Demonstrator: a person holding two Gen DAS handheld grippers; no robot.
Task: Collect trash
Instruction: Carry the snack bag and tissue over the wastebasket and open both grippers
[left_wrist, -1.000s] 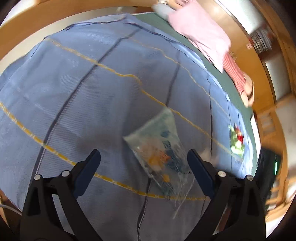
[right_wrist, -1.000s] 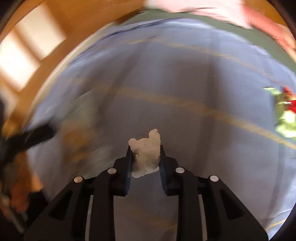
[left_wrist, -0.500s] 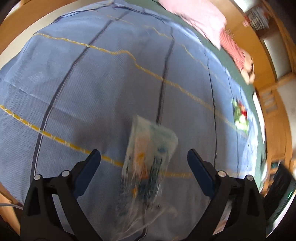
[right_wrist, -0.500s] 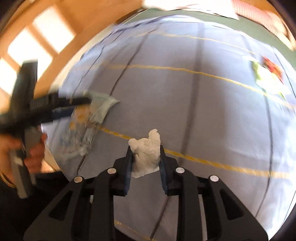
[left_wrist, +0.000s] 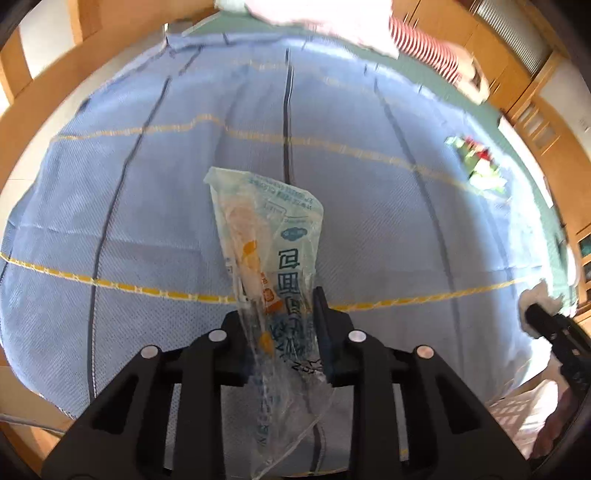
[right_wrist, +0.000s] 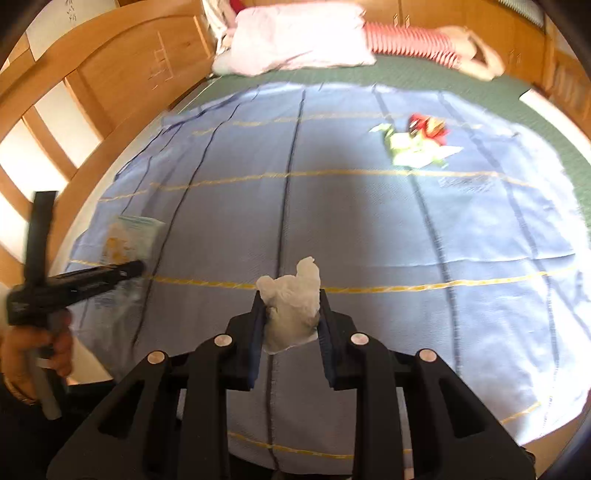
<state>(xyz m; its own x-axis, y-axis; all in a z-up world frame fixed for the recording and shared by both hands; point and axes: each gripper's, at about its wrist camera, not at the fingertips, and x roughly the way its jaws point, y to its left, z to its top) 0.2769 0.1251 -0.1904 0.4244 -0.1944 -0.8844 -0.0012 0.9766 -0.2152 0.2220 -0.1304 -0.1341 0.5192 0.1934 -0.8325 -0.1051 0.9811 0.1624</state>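
- Right now the left gripper (left_wrist: 282, 325) is clamping a clear printed plastic wrapper (left_wrist: 271, 254) between its jaws; most of the film is standing up above the fingertips and a loose tail is hanging below them.
- Meanwhile the right gripper (right_wrist: 291, 321) is pinching a crumpled white tissue (right_wrist: 291, 306), which is bulging out above the jaws.
- Both pieces are hanging over the blue checked bedspread (right_wrist: 369, 229), neither one touching it as far as I can tell.
- 1 more piece of trash, a green and red wrapper (right_wrist: 417, 142), is lying flat on the bedspread far across from both grippers, near the green sheet (right_wrist: 424, 74).
- No bin or bag is showing in either view, so where these 2 pieces are going is unclear.
- Judging the risk: the plastic is slick and thin, so a quick swing could be pulling it out of the left jaws, since only a narrow band is being held.
- The tissue is soft and compressible, so it may be tearing or slipping if the grip eases.
- With both grippers full, the green and red wrapper is waiting until 1 load is dropped off.
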